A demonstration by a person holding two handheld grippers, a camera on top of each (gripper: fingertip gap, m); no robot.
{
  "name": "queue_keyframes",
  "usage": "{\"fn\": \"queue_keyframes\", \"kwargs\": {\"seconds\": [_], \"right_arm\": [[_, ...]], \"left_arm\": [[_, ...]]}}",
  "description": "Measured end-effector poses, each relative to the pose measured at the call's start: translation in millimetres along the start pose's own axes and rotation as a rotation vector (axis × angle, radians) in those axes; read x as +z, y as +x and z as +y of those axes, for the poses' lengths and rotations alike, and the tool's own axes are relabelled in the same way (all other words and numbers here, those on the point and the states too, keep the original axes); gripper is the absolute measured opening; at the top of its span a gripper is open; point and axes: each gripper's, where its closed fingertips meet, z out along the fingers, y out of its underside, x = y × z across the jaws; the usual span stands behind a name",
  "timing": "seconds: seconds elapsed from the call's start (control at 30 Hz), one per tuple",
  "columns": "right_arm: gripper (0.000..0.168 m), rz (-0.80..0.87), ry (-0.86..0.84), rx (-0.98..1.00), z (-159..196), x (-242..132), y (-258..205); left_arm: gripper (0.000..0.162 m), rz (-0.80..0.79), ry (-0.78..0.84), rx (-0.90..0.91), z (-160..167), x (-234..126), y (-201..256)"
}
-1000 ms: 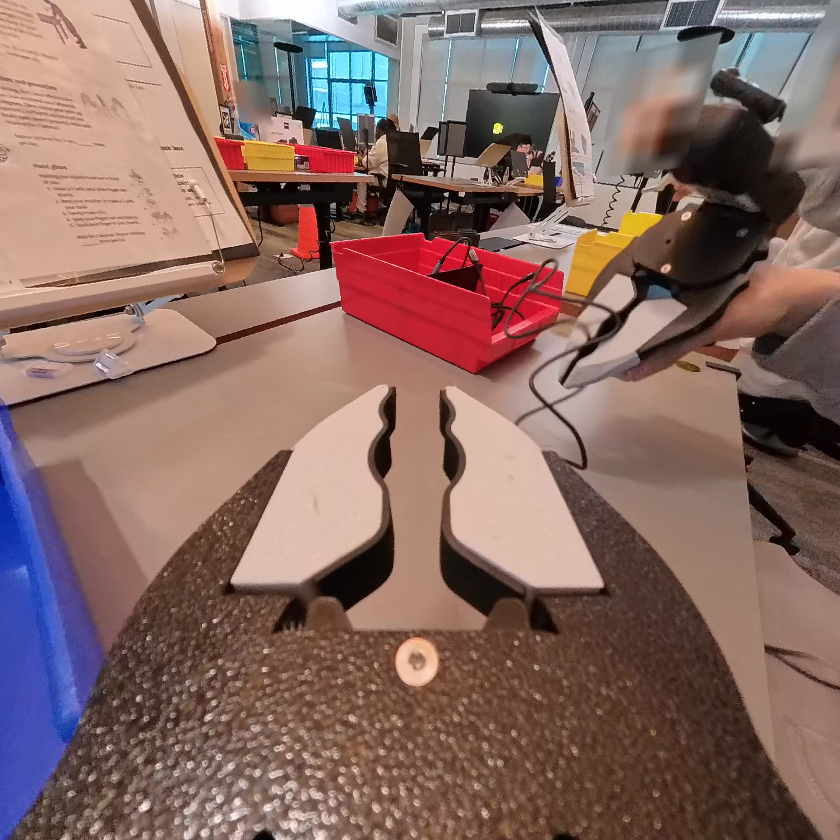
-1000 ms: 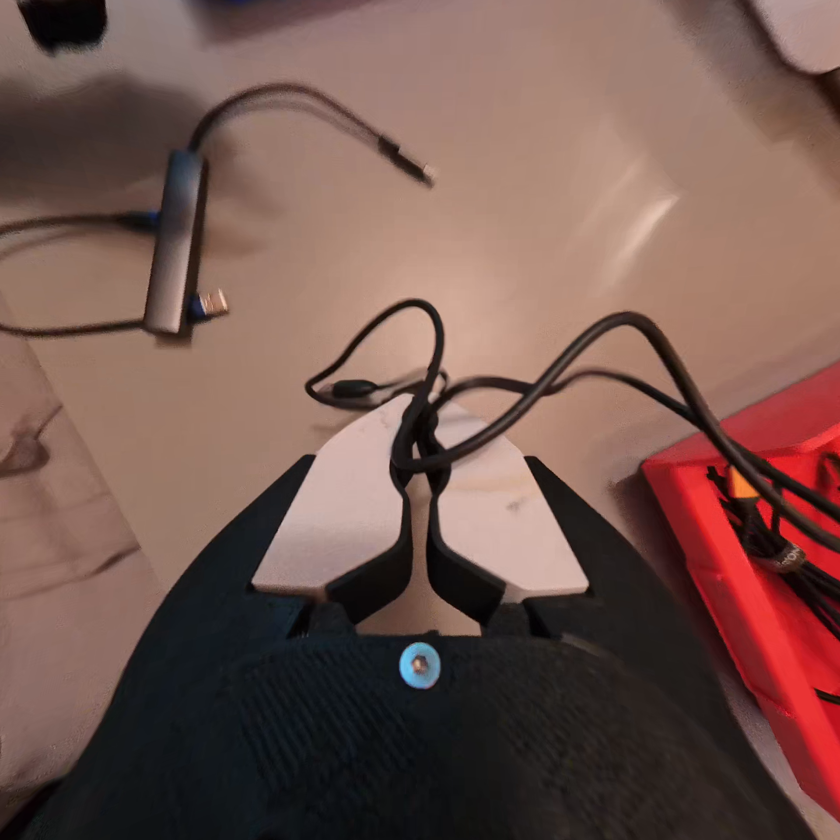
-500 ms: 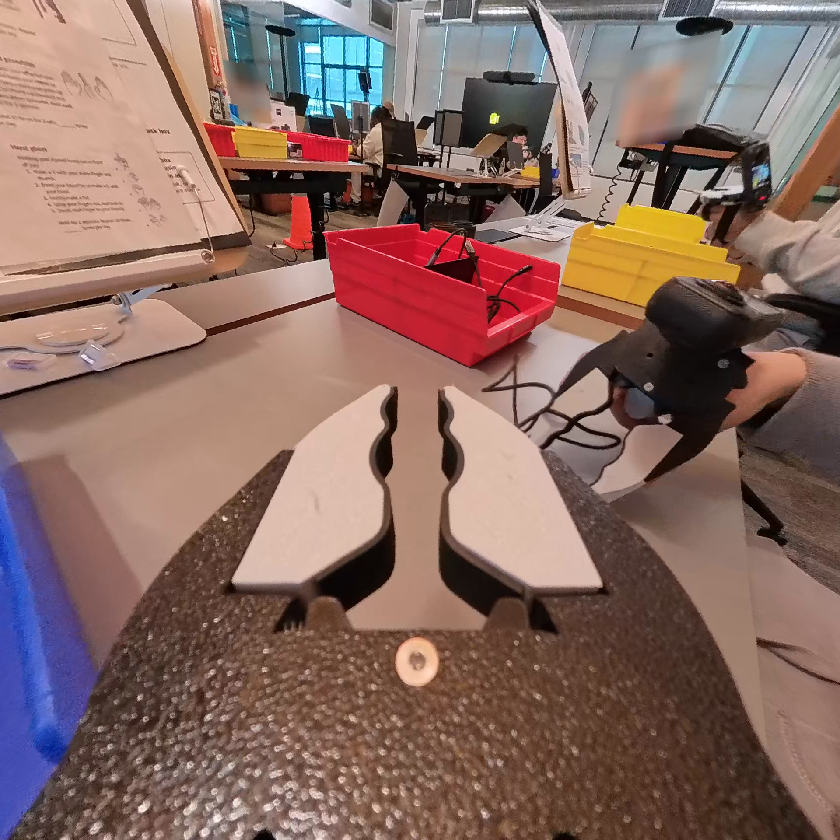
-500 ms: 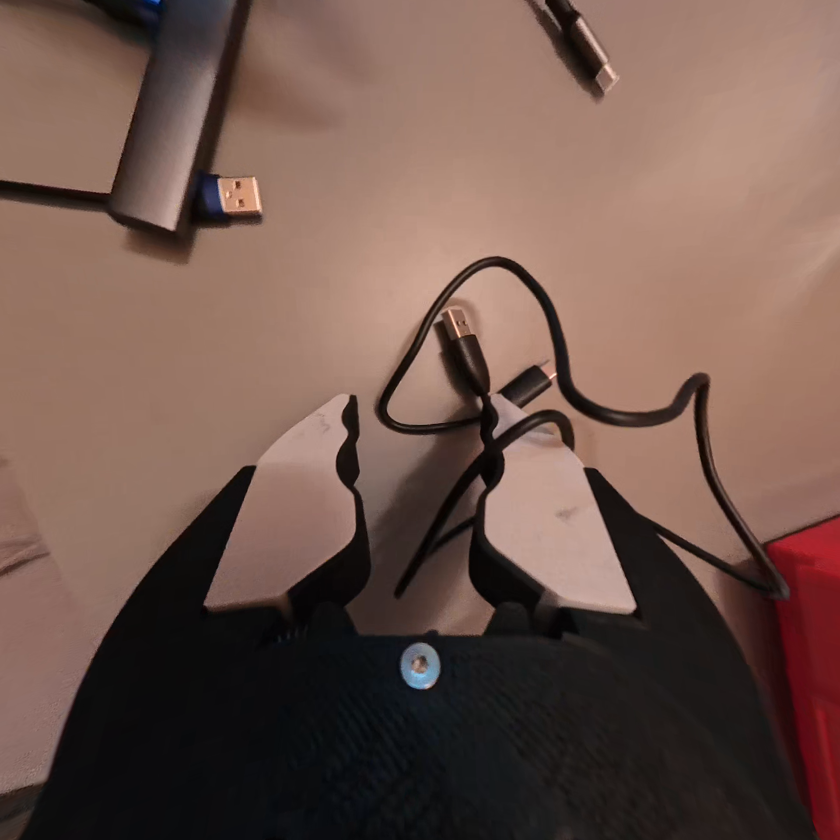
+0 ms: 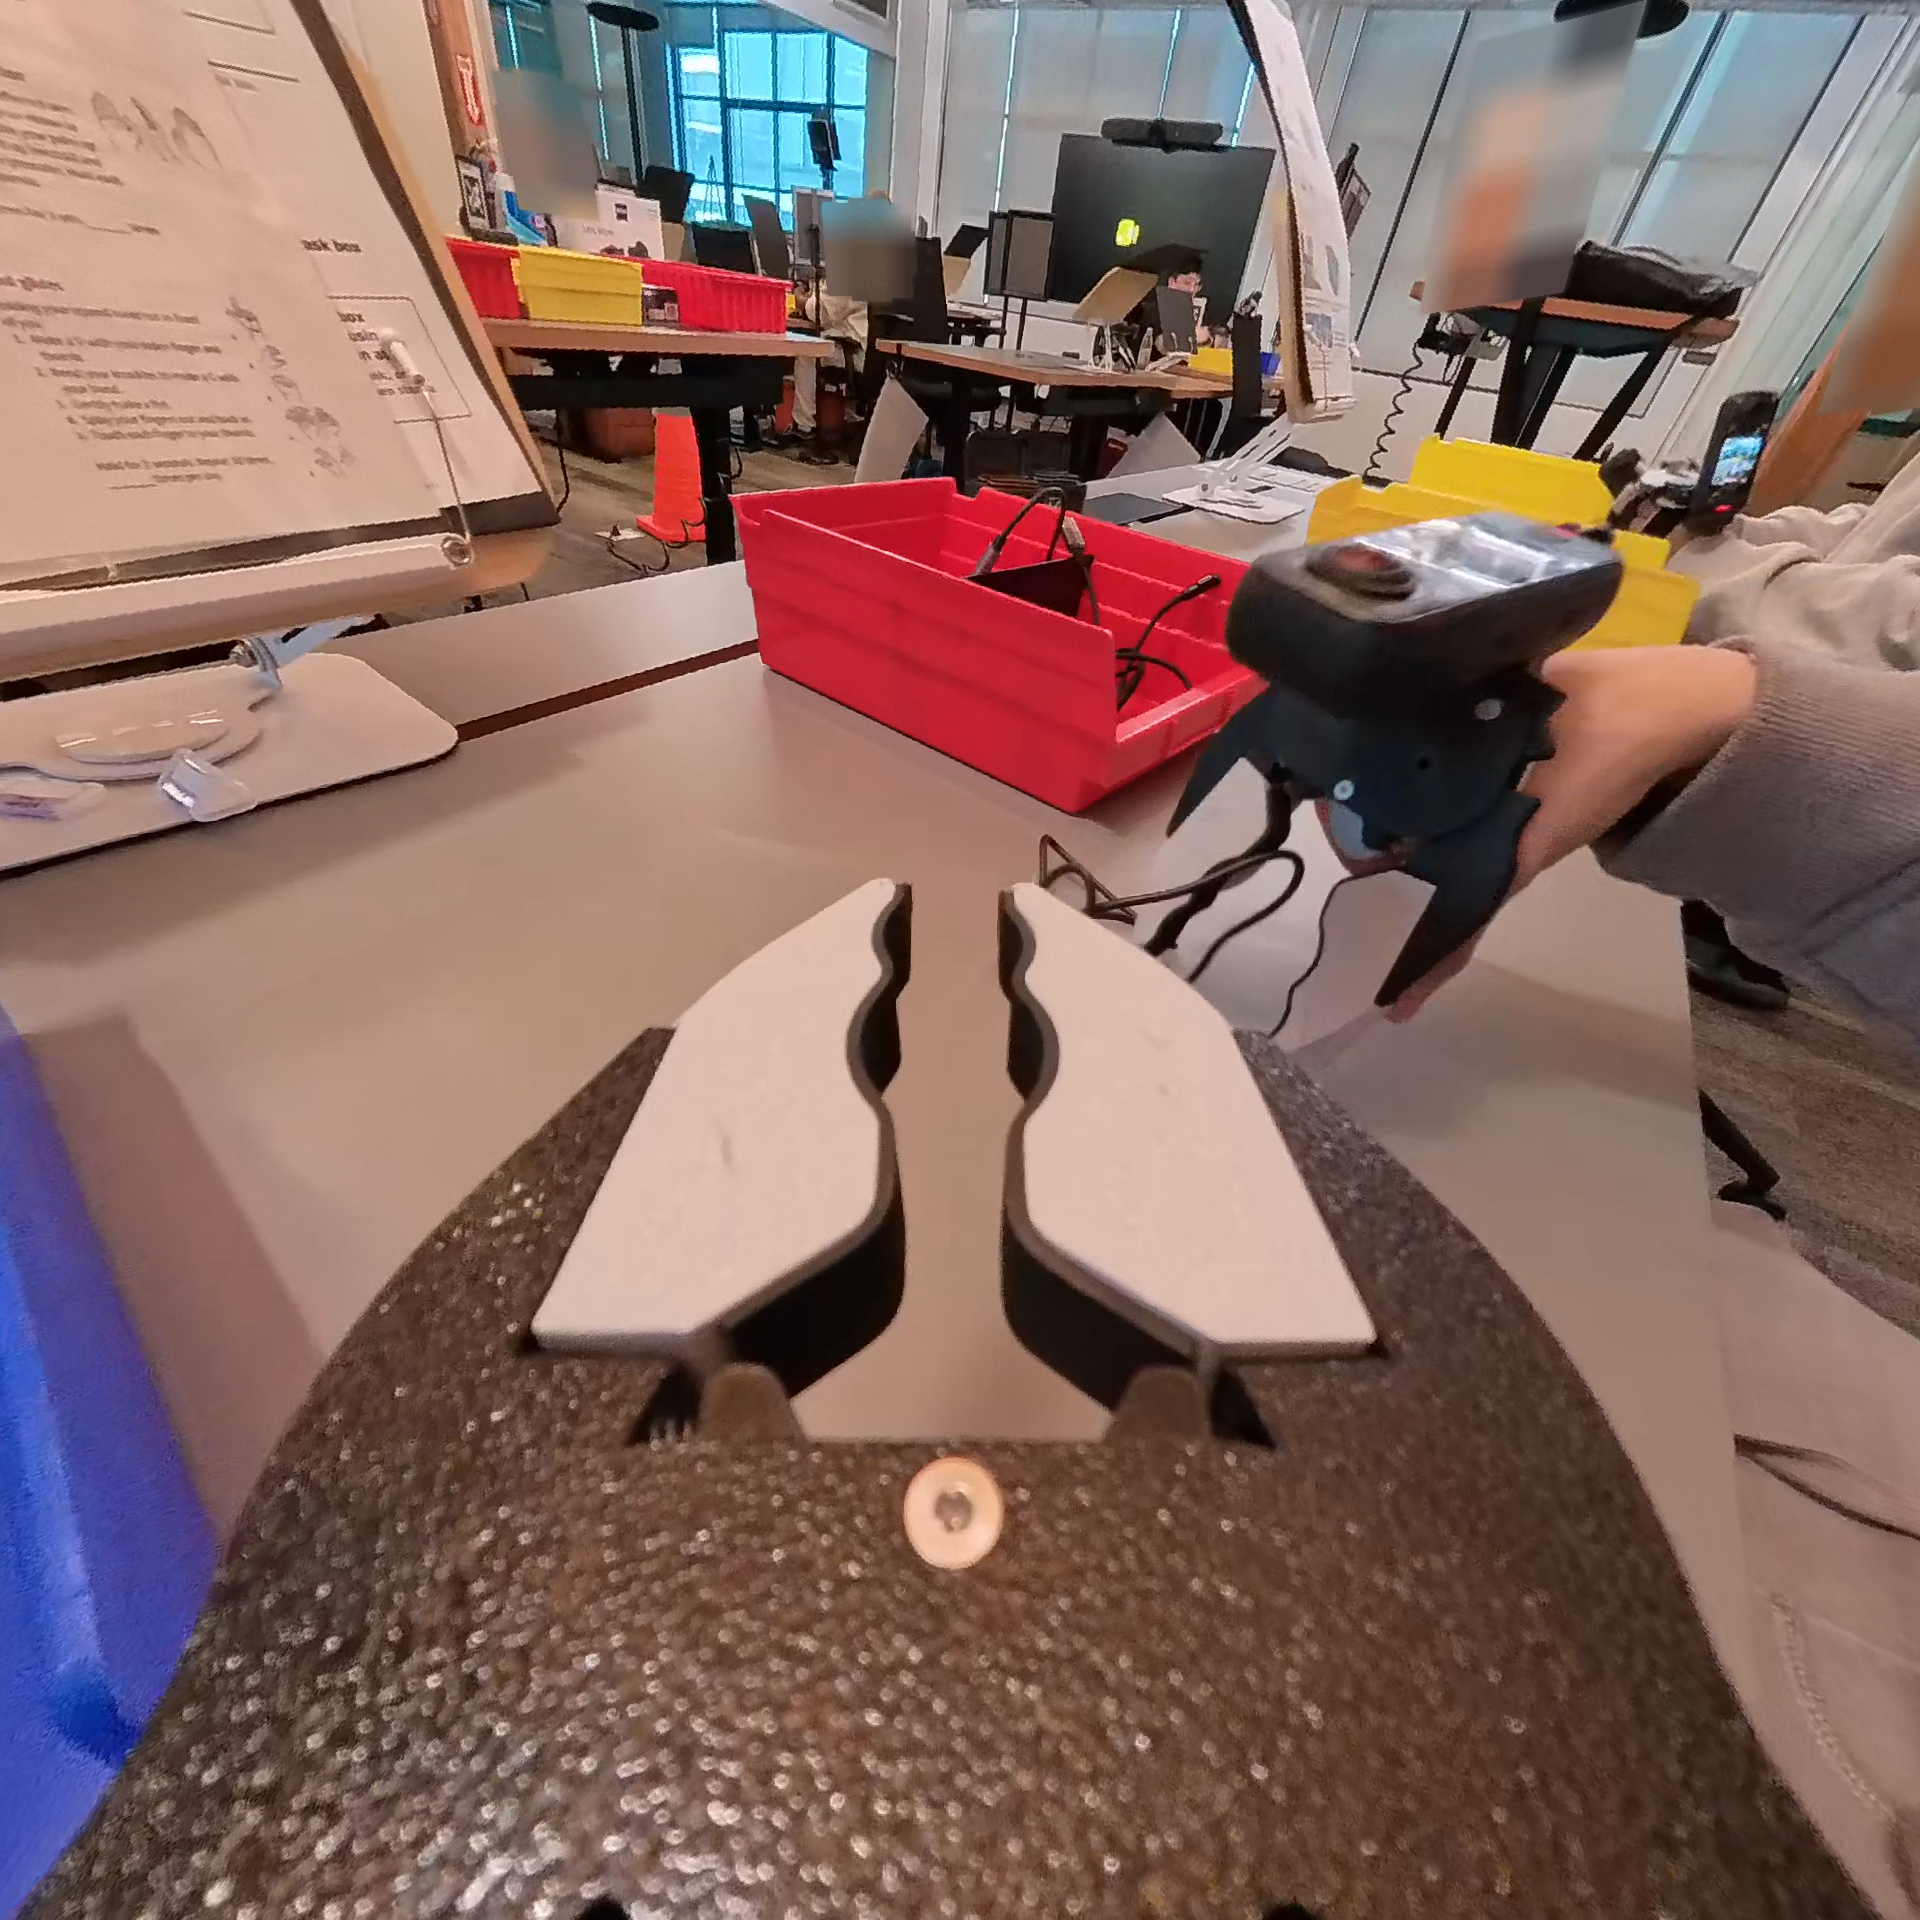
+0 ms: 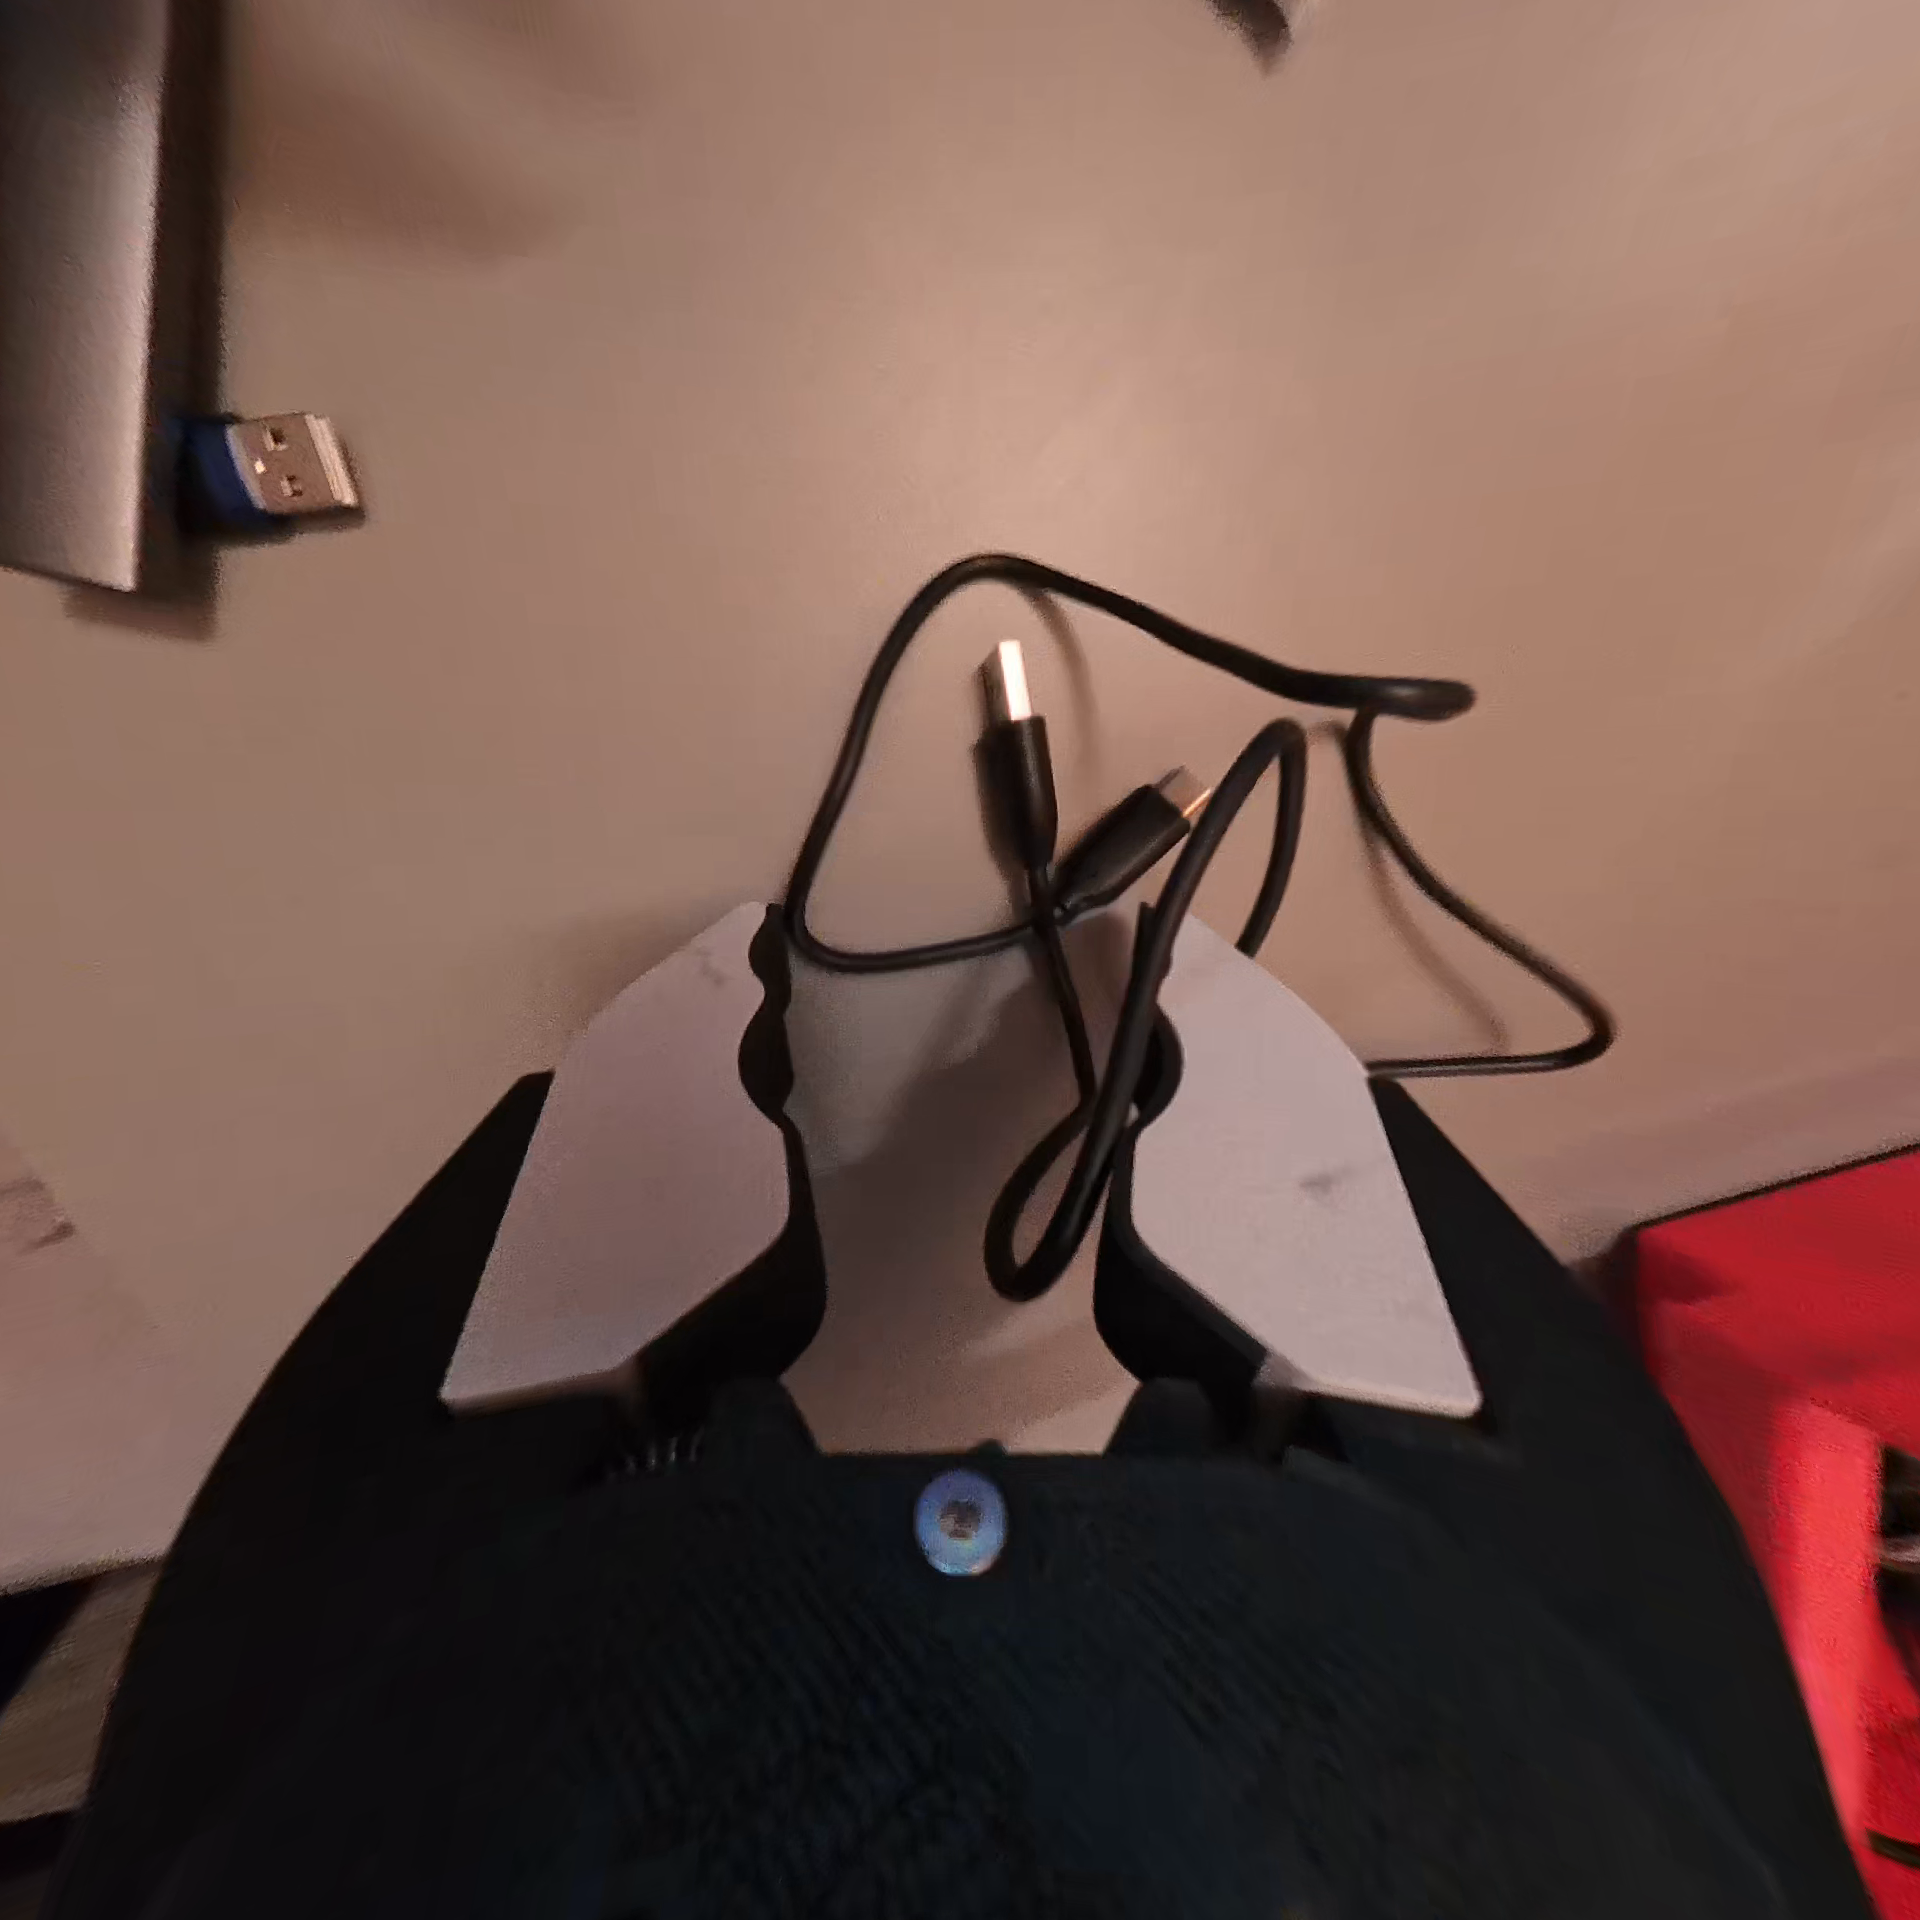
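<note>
A black USB cable [image 6: 1023,774] lies loosely coiled on the brown table [image 6: 1039,312], with both of its plugs showing. My right gripper [image 6: 956,914] is open just above it. One loop lies between the fingers, against the right finger [image 6: 1247,1143]. It grips nothing. In the left wrist view the right gripper [image 5: 1288,914] points down over the cable [image 5: 1195,894], next to the red bin [image 5: 935,644]. My left gripper [image 5: 954,894] hovers low over the table, empty, with its jaws a narrow gap apart.
A grey USB hub [image 6: 73,291] with a blue plug [image 6: 270,473] lies at the left. The red bin [image 6: 1766,1351], holding more cables, is at the right. A document stand [image 5: 208,312], a blue bin [image 5: 62,1351] and a yellow bin [image 5: 1455,499] edge the table. The left gripper's tips are roughly 20 cm from the right gripper's.
My right gripper carried the cable down from beside the red bin to the table, then opened and let it go. My left gripper has barely moved.
</note>
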Motion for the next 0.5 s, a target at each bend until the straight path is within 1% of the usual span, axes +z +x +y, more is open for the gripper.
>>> {"fn": "queue_keyframes", "kwargs": {"seconds": [0.03, 0.07, 0.1, 0.17, 0.27, 0.3, 0.33, 0.37, 0.5], "right_arm": [[0.064, -0.030, -0.026, 0.037, 4.2, 4.7, -2.1], [0.057, -0.067, -0.016, 0.073, 2.9, 7.0, -4.7], [0.052, -0.055, -0.002, 0.107, 1.3, 7.8, -0.6], [0.051, -0.045, 0.005, 0.135, 1.0, 8.3, 2.5], [0.046, -0.057, 0.018, 0.102, -0.5, 8.4, -0.1], [0.035, -0.058, 0.023, 0.102, -2.2, 8.6, -0.8], [0.017, -0.064, 0.034, 0.099, -5.0, 9.4, -2.5], [0.006, -0.078, 0.055, 0.094, -9.0, 10.6, -6.5], [0.005, -0.016, 0.052, 0.028, -10.3, 10.4, -8.2]], "left_arm": [[0.015, 0.000, 0.002, -0.007, 0.5, -0.1, -1.1], [0.015, 0.001, 0.002, -0.015, 1.4, 0.0, -2.0], [0.015, 0.004, 0.001, -0.024, 2.5, 0.3, -2.5], [0.015, 0.010, 0.002, -0.039, 4.0, 0.9, -3.0], [0.015, 0.017, 0.006, -0.050, 3.8, 1.6, -2.1], [0.015, 0.019, 0.006, -0.049, 3.6, 1.9, -1.5], [0.015, 0.020, 0.006, -0.047, 3.7, 2.4, -0.9], [0.015, 0.021, 0.003, -0.045, 4.0, 2.8, -0.2], [0.015, 0.025, -0.008, -0.035, 4.9, 3.8, 2.5]]}}
